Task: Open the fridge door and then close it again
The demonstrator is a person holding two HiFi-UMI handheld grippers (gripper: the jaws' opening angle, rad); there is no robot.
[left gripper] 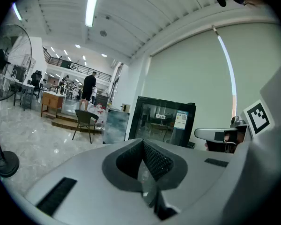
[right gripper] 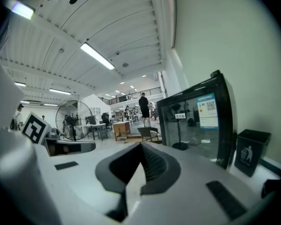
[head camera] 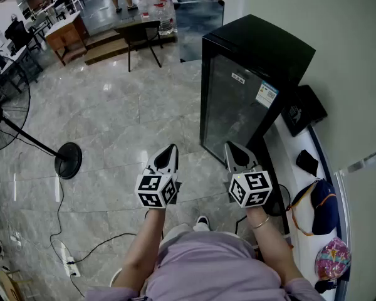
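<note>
A: Start nearest. What are the two tools doing?

B: Both are held out in front of the person, over the floor (head camera: 125, 137). The left gripper (head camera: 170, 150) has its fingers pressed together with nothing between them. The right gripper (head camera: 232, 148) is the same, fingers together and empty.

A: And the fridge?

B: The fridge (head camera: 257, 49) stands upright on the floor just beyond the right gripper, at about twelve to one o'clock from its fingers in the head view. From the left gripper it lies nearer two o'clock and further off, so I'd say the right hand has the shorter reach.

A: The door?

B: The glass door (head camera: 229, 105) looks closed against the cabinet. Its long axis is vertical, and it faces roughly eight o'clock in the head view, out over the open floor. The upright edge nearer the person is the one closest to the right fingers. I see no handle, and I can't tell which edge carries the hinge.

A: So nothing is started?

B: By my reading, no. Neither gripper touches the fridge, and the fingers would first have to reach a door edge.

A: Further out?

B: A black bin (head camera: 304, 108) sits at three o'clock of the fridge, against the wall. A standing fan (head camera: 69, 160) is at nine o'clock from the left gripper, and a chair (head camera: 141, 35) stands well off at eleven.
</note>
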